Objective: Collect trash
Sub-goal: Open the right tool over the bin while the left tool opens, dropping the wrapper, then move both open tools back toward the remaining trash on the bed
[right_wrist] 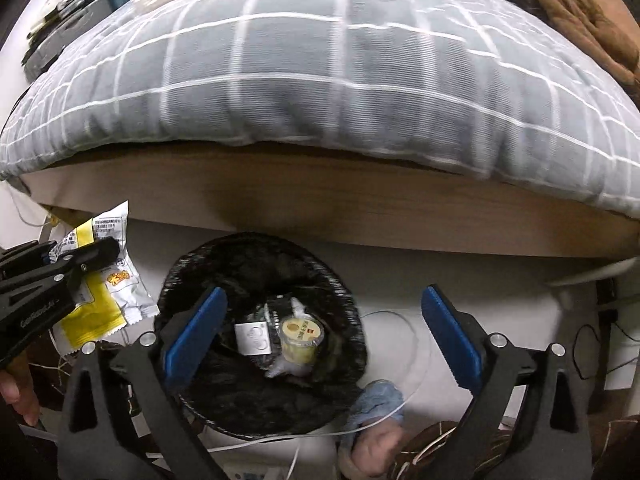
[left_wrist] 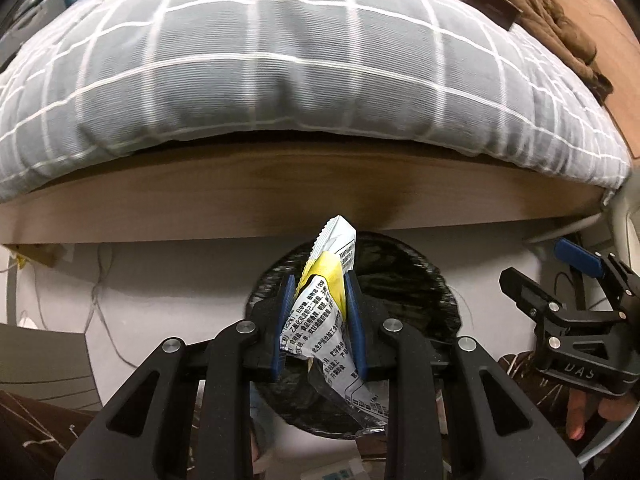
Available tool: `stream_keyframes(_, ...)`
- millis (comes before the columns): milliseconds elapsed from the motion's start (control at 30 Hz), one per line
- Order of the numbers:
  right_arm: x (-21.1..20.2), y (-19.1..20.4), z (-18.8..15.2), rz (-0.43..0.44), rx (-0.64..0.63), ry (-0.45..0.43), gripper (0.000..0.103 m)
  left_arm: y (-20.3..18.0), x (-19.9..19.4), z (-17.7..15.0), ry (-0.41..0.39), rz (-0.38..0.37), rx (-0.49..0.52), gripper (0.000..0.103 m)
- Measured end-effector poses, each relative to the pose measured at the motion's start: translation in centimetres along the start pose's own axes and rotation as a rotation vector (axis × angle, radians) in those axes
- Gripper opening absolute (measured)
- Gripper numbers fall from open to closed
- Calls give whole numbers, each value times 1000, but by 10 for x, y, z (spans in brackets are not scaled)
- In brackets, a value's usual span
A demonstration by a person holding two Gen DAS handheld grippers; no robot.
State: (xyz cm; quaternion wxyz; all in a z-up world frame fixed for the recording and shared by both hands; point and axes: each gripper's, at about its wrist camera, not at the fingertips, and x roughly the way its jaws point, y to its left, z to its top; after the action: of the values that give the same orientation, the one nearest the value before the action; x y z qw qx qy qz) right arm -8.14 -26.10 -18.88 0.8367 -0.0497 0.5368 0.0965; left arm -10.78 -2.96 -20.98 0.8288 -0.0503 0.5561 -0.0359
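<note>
Left hand-held gripper [left_wrist: 320, 280] clamped narrow on a crumpled white-and-yellow snack wrapper [left_wrist: 326, 300], printed text showing, its serrated end poking up past the blue pads [left_wrist: 353, 300]. Wrapper held above the black-lined trash bin [left_wrist: 404, 276]. Right hand-held gripper [right_wrist: 324, 328] spread wide, holding nothing, over the same bin; inside lie a small yellow cup [right_wrist: 300, 338] and a white packet [right_wrist: 252, 338]. Beyond the bin: wooden bed frame [left_wrist: 240, 196], grey checked duvet [left_wrist: 280, 60], brown jacket [left_wrist: 548, 20]. White cable [right_wrist: 384, 412] trails on the floor just beside the bin.
</note>
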Motion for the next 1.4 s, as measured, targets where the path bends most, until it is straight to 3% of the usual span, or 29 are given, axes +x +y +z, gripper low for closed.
stream_keyframes(333,-12,-39,-6,-46,63,-28,95,-51,10,2,23,-33,62,24)
stream_keyframes(433,-12,-41,-6,-55,66,-29,95,-59,15,0,22,-32,77,29)
stream_keyframes(700,-11,-42,-6,-58,60,-33,95,-62,13,-4,-8,9,92,55)
stream_keyframes(933,-17,-44,-2,-56,65,-50,95,-58,1,3,-20,34,104,71)
stream_keyframes(1200,-48,-45,17,-54,67,-150,95,-54,-37,25,-137,64,77,95)
stream_keyframes(1400,-76,-44,37,-57,68,-245,95,-52,-77,50,-238,59,60,97)
